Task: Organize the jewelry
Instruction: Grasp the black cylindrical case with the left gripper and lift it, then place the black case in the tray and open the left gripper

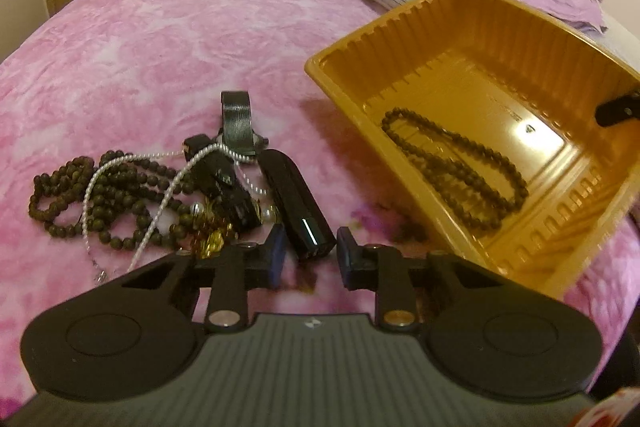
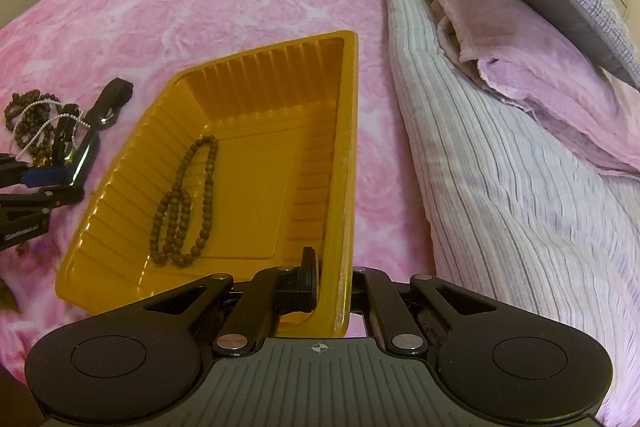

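Pink bedspread point(image 1: 160, 39) carries everything: beside the orange tray point(image 1: 400, 39) lies a jewelry heap point(image 1: 132, 203), a black case point(image 1: 294, 203) nearest. The left gripper point(image 1: 310, 257), angled down, has its fingers apart about that case's end; best seat deeper before pinching. The right gripper point(image 2: 334, 283) pinches the tray's wall, steadying it.

A pink bedspread point(image 1: 160, 39) carries a jewelry heap point(image 1: 152, 195), yellow tray point(image 1: 404, 171) (tilted) and pillows point(image 2: 500, 167).
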A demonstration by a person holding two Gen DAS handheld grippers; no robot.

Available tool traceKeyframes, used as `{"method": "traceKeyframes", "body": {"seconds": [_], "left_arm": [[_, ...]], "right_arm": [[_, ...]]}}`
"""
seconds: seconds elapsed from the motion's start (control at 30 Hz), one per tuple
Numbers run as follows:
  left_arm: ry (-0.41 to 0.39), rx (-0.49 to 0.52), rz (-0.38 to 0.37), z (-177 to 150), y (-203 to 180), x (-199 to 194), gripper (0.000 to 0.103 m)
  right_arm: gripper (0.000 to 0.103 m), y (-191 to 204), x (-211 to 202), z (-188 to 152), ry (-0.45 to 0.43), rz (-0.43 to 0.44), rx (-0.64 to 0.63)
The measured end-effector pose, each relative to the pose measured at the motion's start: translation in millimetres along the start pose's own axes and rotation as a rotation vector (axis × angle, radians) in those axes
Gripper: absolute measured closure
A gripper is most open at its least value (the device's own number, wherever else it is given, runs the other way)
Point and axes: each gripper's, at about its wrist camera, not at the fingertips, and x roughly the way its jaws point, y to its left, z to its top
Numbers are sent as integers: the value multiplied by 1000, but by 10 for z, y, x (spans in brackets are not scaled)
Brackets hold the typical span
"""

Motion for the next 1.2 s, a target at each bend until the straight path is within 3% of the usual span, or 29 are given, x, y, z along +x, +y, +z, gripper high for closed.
{"method": "traceKeyframes", "body": {"seconds": [0.17, 0.5, 1.0, 1.2], "left_arm": [[18, 29, -17, -103, 7, -140, 80], [3, 26, 11, -41, -5, -37, 83], [-79, -80, -85, 45, 77, -420, 83], [-103, -84, -180, 226, -146, -422, 83]], "right_arm": [[99, 12, -6, 2, 5, 1, -11], [99, 6, 22, -16, 12, -2, -2], [99, 7, 20, -24, 10, -4, -1], [99, 10, 11, -14, 7, -5, -1]]}}
